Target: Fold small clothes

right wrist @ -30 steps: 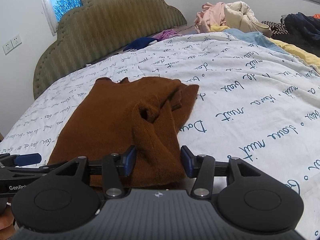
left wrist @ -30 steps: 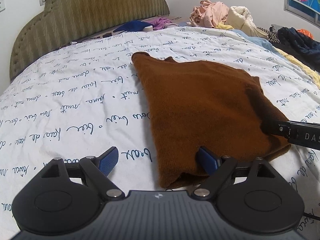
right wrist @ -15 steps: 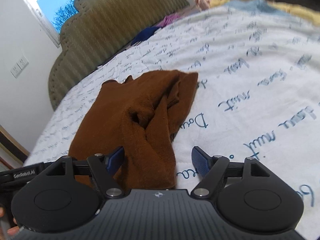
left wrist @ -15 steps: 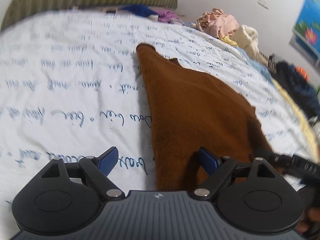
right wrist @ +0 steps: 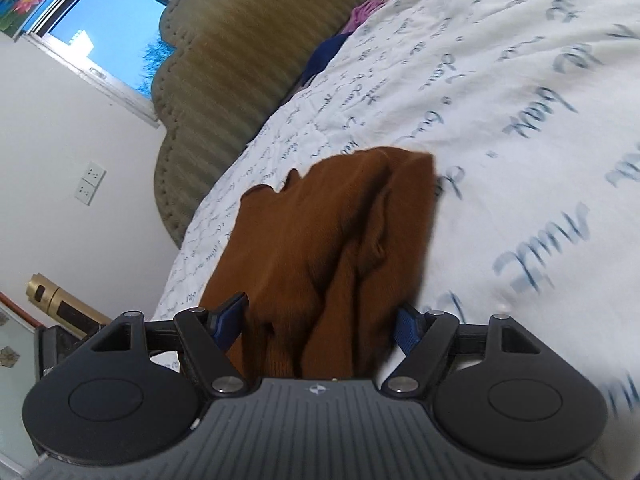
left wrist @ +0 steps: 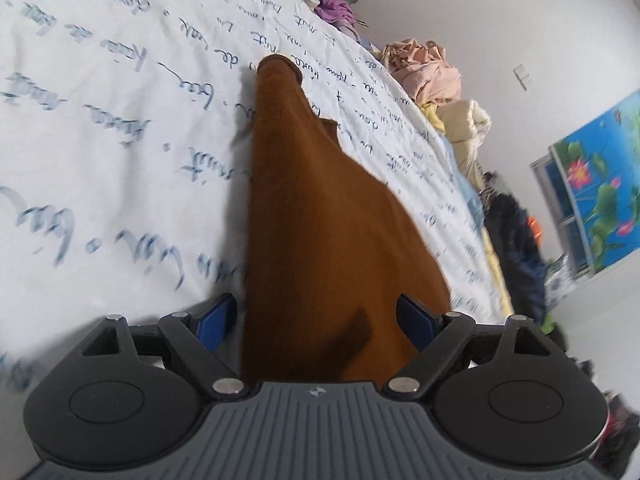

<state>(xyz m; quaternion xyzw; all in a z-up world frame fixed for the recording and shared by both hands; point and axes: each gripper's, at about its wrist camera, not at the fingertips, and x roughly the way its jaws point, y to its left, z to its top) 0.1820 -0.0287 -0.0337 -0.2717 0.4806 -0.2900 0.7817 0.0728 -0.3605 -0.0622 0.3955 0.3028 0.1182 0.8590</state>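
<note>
A brown knit garment (left wrist: 320, 220) lies on the white bedspread with blue script (left wrist: 120, 140), one narrow end stretching away towards the headboard. My left gripper (left wrist: 316, 318) is open at its near edge, the cloth running between the two blue pads (left wrist: 216, 316) without being pinched. In the right wrist view the same garment (right wrist: 320, 240) shows a bunched, folded-over sleeve part down its middle. My right gripper (right wrist: 320, 320) is open wide, straddling that near edge, with neither pad pressing the cloth. Both views are strongly tilted.
An olive padded headboard (right wrist: 240, 60) stands at the far end of the bed. Piles of loose clothes (left wrist: 424, 68) and dark garments (left wrist: 516, 232) sit along the bed's right side. A window (right wrist: 108, 40), a wall socket (right wrist: 90, 188) and a gold cylinder (right wrist: 60, 300) are on the left.
Both grippers have rolled and moved in over the garment's near edge, so the cloth now lies between each pair of fingers. The right jaws have widened. The right gripper has left the left view.
</note>
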